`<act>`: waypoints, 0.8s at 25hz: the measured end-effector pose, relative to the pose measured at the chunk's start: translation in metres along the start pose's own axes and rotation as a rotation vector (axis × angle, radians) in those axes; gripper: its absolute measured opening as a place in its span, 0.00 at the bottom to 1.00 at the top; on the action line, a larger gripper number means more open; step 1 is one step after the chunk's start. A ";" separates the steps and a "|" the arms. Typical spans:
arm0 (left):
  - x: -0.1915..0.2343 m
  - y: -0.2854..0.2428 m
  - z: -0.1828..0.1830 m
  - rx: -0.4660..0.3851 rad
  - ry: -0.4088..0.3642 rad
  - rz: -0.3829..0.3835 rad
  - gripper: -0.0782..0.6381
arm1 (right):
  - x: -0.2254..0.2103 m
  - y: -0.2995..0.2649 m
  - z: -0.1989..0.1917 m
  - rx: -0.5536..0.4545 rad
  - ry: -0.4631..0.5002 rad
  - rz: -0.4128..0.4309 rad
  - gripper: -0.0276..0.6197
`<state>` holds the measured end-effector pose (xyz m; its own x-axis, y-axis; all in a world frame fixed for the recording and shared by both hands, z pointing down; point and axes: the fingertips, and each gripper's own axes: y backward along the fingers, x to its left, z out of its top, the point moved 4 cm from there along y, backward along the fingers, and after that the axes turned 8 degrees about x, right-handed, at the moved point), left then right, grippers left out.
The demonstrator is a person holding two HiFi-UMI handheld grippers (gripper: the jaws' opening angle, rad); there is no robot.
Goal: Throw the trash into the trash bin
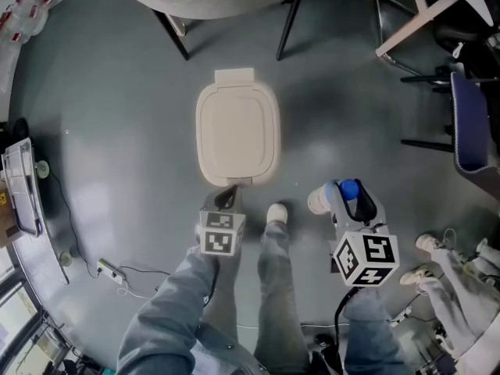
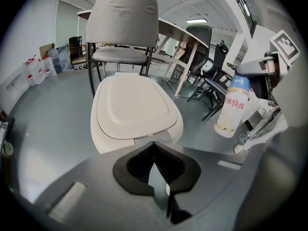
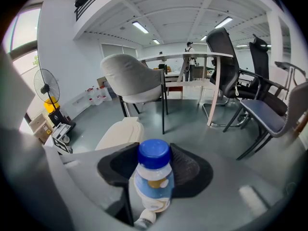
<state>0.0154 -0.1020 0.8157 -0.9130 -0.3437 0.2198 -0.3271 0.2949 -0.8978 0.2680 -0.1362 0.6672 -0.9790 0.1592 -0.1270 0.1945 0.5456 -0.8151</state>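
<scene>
Presently, nearest the person, the right gripper (image 3: 155, 163) is clamping a bottle (image 3: 153, 186) across its body, its jaws pressing on either side and the blue cap (image 3: 154, 153) pointing away from the hand. This grip is keeping the trash secure and cap-forward, and is judged ready for dropping once the bin is open. The right hand is angling downward and holding the bottle off to the right of the bin, outside it and apparently clear of the lid.

The left gripper (image 2: 154, 146) is carrying nothing. Its jaws are resting together with the tips meeting, which is judged better suited to pressing or nudging than to grasping. The left hand is pitching steeply down, with the tips sitting just beside the near edge of the trash bin (image 1: 237, 131), where the lid (image 2: 132, 107) is lying shut. Judgement: the lid is needing opening before disposal.

Farther off, a chair (image 2: 124, 28) is standing behind the bin.
</scene>
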 end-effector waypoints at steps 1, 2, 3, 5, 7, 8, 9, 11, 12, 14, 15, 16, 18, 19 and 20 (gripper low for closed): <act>0.000 0.000 -0.001 0.007 0.002 0.004 0.12 | 0.001 0.000 0.000 0.000 -0.002 0.001 0.35; 0.000 -0.001 -0.002 0.012 0.000 0.012 0.12 | 0.001 0.000 0.000 0.000 -0.003 0.002 0.35; 0.000 -0.001 -0.002 0.014 -0.003 0.022 0.12 | 0.001 0.000 0.000 0.000 -0.005 0.002 0.35; -0.002 -0.002 -0.003 0.012 -0.013 0.041 0.12 | 0.002 0.000 0.000 0.000 -0.009 0.001 0.35; -0.002 -0.003 -0.004 0.010 -0.020 0.048 0.12 | 0.002 -0.001 0.001 -0.001 -0.014 0.001 0.35; -0.002 -0.004 -0.005 0.009 -0.020 0.047 0.12 | 0.003 -0.001 0.002 -0.002 -0.015 0.002 0.35; -0.001 -0.004 -0.004 0.008 -0.017 0.042 0.12 | 0.003 -0.002 0.002 -0.004 -0.015 0.003 0.35; -0.001 -0.003 -0.003 0.005 0.003 0.025 0.12 | 0.004 -0.002 0.004 -0.007 -0.012 0.005 0.35; 0.000 -0.003 -0.003 0.002 0.017 0.013 0.12 | 0.005 -0.002 0.004 -0.008 -0.011 0.004 0.35; 0.001 -0.002 -0.002 0.006 0.045 -0.013 0.12 | 0.005 -0.001 0.005 -0.008 -0.012 0.002 0.35; 0.001 -0.002 -0.002 0.009 0.058 -0.024 0.12 | 0.005 -0.001 0.005 -0.008 -0.013 0.000 0.35; 0.001 -0.002 -0.002 0.006 0.070 -0.031 0.12 | 0.005 -0.001 0.005 -0.008 -0.013 -0.001 0.35; 0.002 -0.002 0.000 -0.004 0.082 -0.039 0.12 | 0.006 0.000 0.006 -0.008 -0.010 -0.005 0.35; 0.002 -0.001 0.001 -0.008 0.085 -0.041 0.12 | 0.006 0.000 0.007 -0.009 -0.009 -0.006 0.35; 0.003 0.002 0.004 -0.014 0.088 -0.044 0.12 | 0.007 0.000 0.008 -0.011 -0.007 -0.008 0.35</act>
<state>0.0130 -0.1060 0.8134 -0.9155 -0.2768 0.2921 -0.3700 0.2938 -0.8814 0.2606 -0.1415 0.6617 -0.9810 0.1488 -0.1242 0.1869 0.5559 -0.8100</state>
